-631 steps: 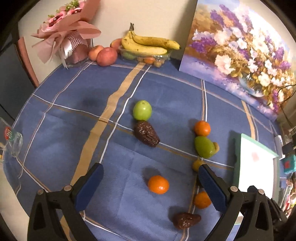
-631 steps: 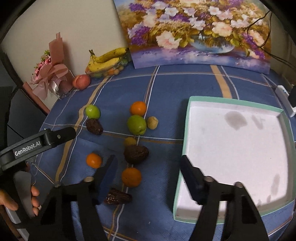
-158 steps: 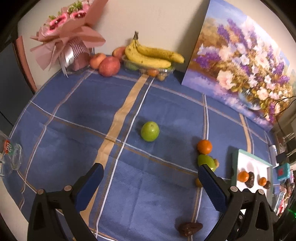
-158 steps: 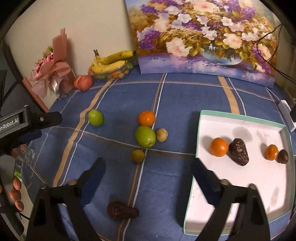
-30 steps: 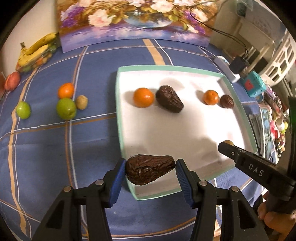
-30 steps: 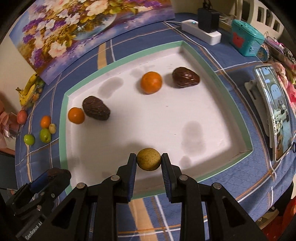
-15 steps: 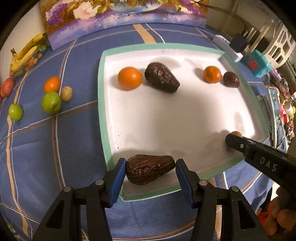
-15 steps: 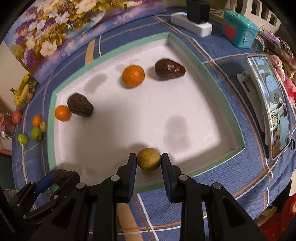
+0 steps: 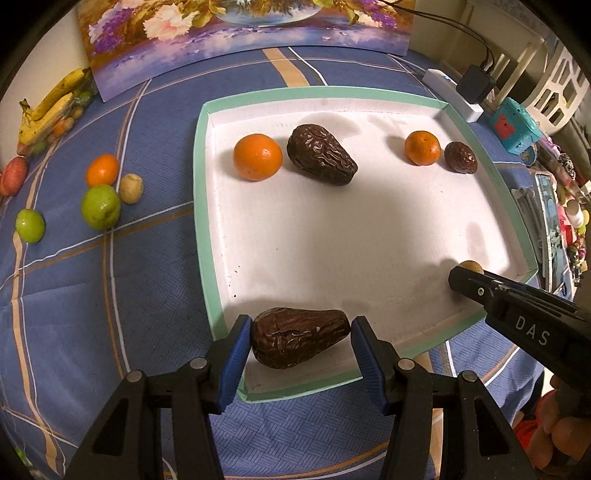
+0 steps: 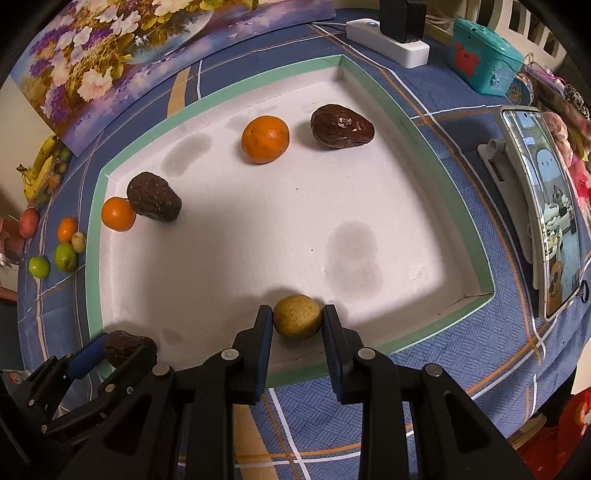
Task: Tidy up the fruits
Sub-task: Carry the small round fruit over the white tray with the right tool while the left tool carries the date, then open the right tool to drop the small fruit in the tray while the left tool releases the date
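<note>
My left gripper is shut on a wrinkled dark brown fruit, held lengthwise low over the near left corner of the white tray with its green rim. The same fruit shows at the lower left of the right wrist view. My right gripper is shut on a small yellowish round fruit just inside the tray's near edge. Two oranges and two dark brown fruits lie along the tray's far side.
Left of the tray on the blue checked cloth lie an orange, a small tan fruit and two green fruits. Bananas and a flower painting stand at the back. A phone on a stand, a power strip and a teal box sit right of the tray.
The left gripper has sunk with the dark fruit from over the tray's near rim to just inside it. The right gripper has kept still with the yellowish fruit.
</note>
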